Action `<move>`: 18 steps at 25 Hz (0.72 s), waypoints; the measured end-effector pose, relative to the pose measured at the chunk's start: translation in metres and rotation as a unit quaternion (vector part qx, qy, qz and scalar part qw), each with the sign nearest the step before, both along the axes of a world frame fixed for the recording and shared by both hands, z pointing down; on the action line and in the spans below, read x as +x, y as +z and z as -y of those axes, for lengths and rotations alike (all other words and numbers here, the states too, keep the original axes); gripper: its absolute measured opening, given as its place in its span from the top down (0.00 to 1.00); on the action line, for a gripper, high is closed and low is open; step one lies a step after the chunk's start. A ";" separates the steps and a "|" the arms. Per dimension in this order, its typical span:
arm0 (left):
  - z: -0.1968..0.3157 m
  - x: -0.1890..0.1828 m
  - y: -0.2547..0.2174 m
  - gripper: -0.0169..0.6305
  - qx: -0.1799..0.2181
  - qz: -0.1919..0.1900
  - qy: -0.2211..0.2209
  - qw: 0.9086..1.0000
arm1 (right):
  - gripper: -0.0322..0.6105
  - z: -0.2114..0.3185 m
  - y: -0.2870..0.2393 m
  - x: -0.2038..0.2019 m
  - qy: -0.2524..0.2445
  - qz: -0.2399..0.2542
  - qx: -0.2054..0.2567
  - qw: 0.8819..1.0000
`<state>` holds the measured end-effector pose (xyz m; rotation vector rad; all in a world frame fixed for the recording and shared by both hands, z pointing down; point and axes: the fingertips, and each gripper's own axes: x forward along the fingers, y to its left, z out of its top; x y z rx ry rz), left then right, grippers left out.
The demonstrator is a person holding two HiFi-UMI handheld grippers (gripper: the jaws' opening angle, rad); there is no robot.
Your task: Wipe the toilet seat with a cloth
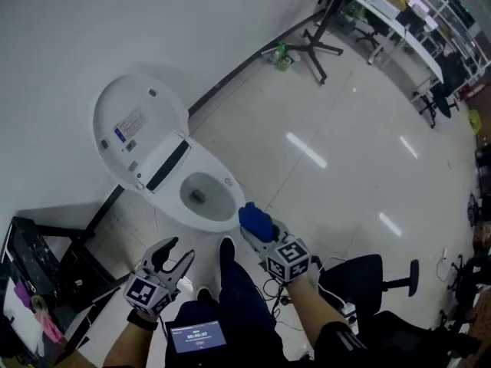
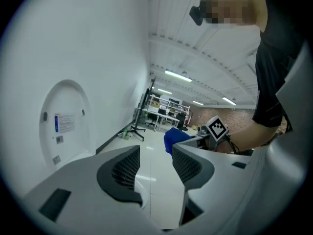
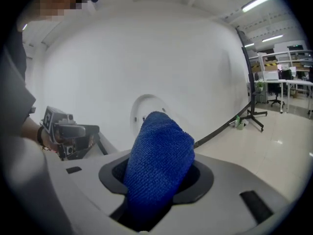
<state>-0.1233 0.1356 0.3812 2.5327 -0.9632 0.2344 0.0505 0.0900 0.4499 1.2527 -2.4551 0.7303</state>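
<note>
A white toilet (image 1: 207, 194) stands against the wall with its lid (image 1: 130, 129) raised; the lid (image 2: 61, 124) also shows in the left gripper view. My right gripper (image 1: 255, 222) is shut on a folded blue cloth (image 1: 253, 221), held just right of the bowl's front rim. The cloth (image 3: 159, 163) fills the space between the jaws in the right gripper view. My left gripper (image 1: 173, 257) hangs open and empty below the bowl, closer to me. From the left gripper view the blue cloth (image 2: 175, 138) shows beyond the open jaws.
A black stand (image 1: 46, 271) with small items sits at the left by the wall. A black office chair (image 1: 368, 278) is at the lower right. A tripod base (image 1: 314, 48) and a green bottle (image 1: 282, 56) stand far back. Desks (image 1: 406, 29) line the top right.
</note>
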 end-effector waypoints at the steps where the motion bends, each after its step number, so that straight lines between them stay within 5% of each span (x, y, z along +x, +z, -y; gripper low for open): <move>1: -0.015 -0.008 -0.012 0.65 0.008 -0.002 0.002 1.000 | 0.63 -0.014 -0.021 -0.003 0.007 0.002 0.014 1.000; 10: -0.126 -0.079 -0.077 0.65 0.054 -0.013 0.002 0.998 | 0.63 -0.153 -0.163 -0.028 0.037 0.009 0.084 0.996; 18: -0.168 -0.082 -0.103 0.65 0.071 -0.033 -0.020 0.997 | 0.63 -0.230 -0.201 -0.025 0.008 -0.005 0.104 0.995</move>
